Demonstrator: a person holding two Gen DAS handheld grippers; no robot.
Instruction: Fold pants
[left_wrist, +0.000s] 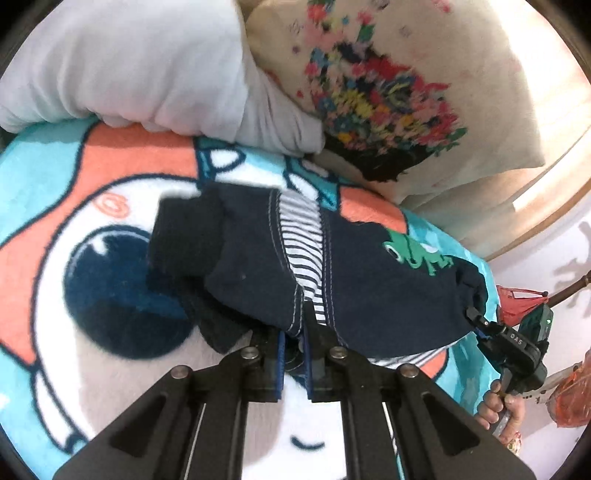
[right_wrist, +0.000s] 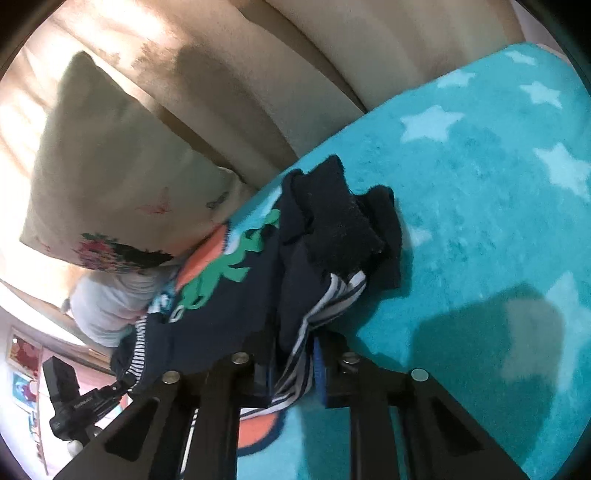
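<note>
The pants (left_wrist: 255, 258) are small navy ones with a striped lining and a green frog print (left_wrist: 417, 253). They lie bunched on a cartoon blanket (left_wrist: 110, 170), legs doubled over. My left gripper (left_wrist: 295, 332) is shut on the waistband edge at a seam. My right gripper (right_wrist: 291, 363) is shut on the other end of the waistband, with striped lining between its fingers; it also shows in the left wrist view (left_wrist: 480, 321). In the right wrist view the pants (right_wrist: 332, 236) hang folded with the dark cuffs on top.
A white pillow (left_wrist: 140, 66) and a cream floral cushion (left_wrist: 388, 88) lie behind the pants against a beige headboard (right_wrist: 295, 74). The turquoise starred part of the blanket (right_wrist: 480, 184) spreads to the right. A hand (left_wrist: 498, 406) holds the right gripper's handle.
</note>
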